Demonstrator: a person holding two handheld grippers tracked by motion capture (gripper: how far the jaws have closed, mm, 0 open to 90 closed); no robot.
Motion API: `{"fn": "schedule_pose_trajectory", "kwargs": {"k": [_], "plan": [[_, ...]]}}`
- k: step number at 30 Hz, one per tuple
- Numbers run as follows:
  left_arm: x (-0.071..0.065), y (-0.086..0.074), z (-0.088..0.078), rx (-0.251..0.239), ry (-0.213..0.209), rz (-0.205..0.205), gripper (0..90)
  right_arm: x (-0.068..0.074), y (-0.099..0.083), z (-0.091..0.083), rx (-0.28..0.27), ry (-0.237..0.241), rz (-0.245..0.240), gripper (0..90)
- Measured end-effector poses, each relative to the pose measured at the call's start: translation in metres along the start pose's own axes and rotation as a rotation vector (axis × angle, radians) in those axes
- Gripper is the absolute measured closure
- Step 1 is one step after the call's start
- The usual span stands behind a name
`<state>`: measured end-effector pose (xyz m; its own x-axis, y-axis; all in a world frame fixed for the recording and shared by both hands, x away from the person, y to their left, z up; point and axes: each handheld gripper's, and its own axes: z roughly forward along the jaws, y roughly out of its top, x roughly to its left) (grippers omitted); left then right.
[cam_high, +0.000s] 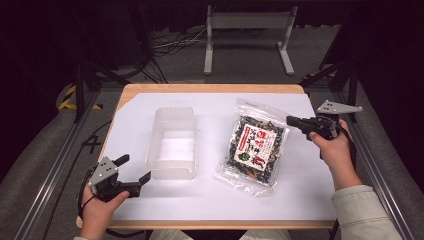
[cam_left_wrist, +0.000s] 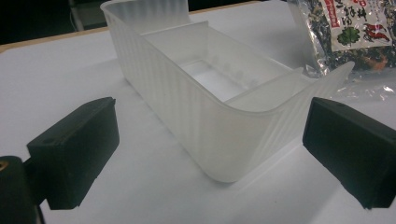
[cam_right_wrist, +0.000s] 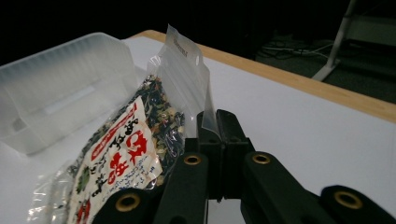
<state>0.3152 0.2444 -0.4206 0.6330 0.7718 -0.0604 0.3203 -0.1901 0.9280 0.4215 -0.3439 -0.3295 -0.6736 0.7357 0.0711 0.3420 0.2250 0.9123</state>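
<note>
White-topped table (cam_high: 300, 200) with a wooden rim carries everything here. Biggest thing on it, the clear ribbed plastic container (cam_high: 172, 142), standing upright and empty just ahead of the left gripper (cam_high: 134, 171). In the left gripper view its rounded near corner (cam_left_wrist: 224, 140) sits between the two black pads, a touch farther out than their tips, and neither pad touches it. Those jaws are spread wide with nothing between them but table.

Next down, the snack bag (cam_high: 254, 145), a clear zip pouch of dark dried mix lying flat, well apart from the left jaws and right at the tips of the right ones. Its label is white with big red and black East Asian characters and a small green leaf picture (cam_left_wrist: 348, 35); I can't read the writing or any brand.

The right gripper (cam_high: 291, 120) has its jaws pressed together on the pouch's clear edge. The right gripper view shows the film (cam_right_wrist: 189, 70) standing up out of the closed pads, the printed label (cam_right_wrist: 119, 158) lying off to their left.
</note>
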Motion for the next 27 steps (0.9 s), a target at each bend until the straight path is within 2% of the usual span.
{"fn": "schedule_pose_trajectory", "kwargs": {"k": [4, 9, 15, 24, 27], "plan": [[-0.002, 0.003, -0.001, 0.024, 0.008, -0.005, 7.7, 0.010, 0.012, -0.013, -0.023, -0.001, -0.032, 90.0], [-0.004, 0.008, -0.004, 0.017, 0.001, -0.015, 9.0, 0.024, 0.025, -0.030, -0.066, 0.016, -0.073, 90.0], [-0.009, 0.015, -0.004, 0.014, -0.009, -0.008, 9.8, 0.039, 0.040, -0.047, -0.107, 0.036, -0.113, 90.0], [-0.018, 0.032, -0.002, -0.018, -0.040, 0.025, 9.9, 0.052, 0.054, -0.062, -0.152, 0.061, -0.145, 90.0], [-0.022, 0.037, 0.001, -0.023, -0.050, 0.027, 9.9, 0.054, 0.058, -0.065, -0.163, 0.080, -0.135, 90.0]]}}
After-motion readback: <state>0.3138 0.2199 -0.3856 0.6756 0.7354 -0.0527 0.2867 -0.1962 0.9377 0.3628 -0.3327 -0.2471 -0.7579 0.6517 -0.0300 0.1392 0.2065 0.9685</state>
